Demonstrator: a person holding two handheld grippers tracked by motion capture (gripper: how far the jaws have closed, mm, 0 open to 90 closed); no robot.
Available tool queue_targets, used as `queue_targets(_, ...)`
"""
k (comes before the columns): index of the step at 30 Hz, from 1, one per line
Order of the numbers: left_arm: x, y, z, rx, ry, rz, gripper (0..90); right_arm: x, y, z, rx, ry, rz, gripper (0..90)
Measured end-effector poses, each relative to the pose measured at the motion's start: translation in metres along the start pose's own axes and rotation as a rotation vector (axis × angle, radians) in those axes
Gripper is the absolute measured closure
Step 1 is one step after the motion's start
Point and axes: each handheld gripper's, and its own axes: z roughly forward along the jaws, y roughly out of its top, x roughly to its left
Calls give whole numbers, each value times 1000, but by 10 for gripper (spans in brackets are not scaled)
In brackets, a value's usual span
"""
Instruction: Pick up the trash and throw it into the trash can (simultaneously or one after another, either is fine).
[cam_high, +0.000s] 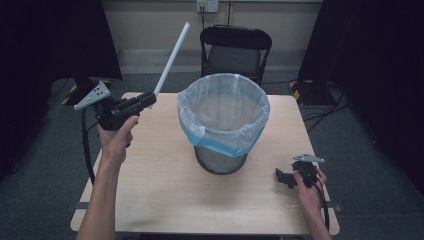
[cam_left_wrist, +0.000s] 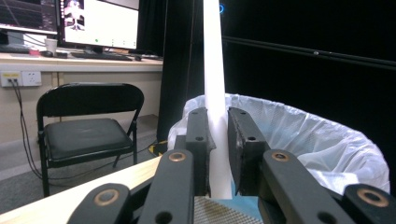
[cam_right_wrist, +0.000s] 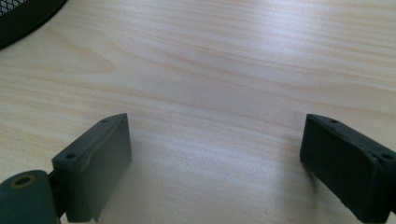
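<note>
A long white stick (cam_high: 171, 56) slants up and to the right from my left gripper (cam_high: 148, 99), which is shut on its lower end above the table's left side. In the left gripper view the white stick (cam_left_wrist: 215, 84) rises between the two black pads (cam_left_wrist: 200, 149), which press on it from both sides. A mesh waste bin (cam_high: 223, 122) lined with a clear bag with a blue band stands at the table's middle, just right of the stick. My right gripper (cam_high: 285, 178) rests low on the table at the front right, open, with bare wood between its jaws (cam_right_wrist: 215, 158).
The wooden table (cam_high: 160, 190) has free room in front of the bin and on its left half. A black folding chair (cam_high: 235, 47) stands behind the table's far edge. Cables lie on the grey floor at the right. The bin's mesh base (cam_right_wrist: 23, 18) shows in the right gripper view's top left corner.
</note>
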Motion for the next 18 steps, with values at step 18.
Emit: queue_targets(18,-23,22,27,18,-64,45,798,0,0,0,0,0,0,79)
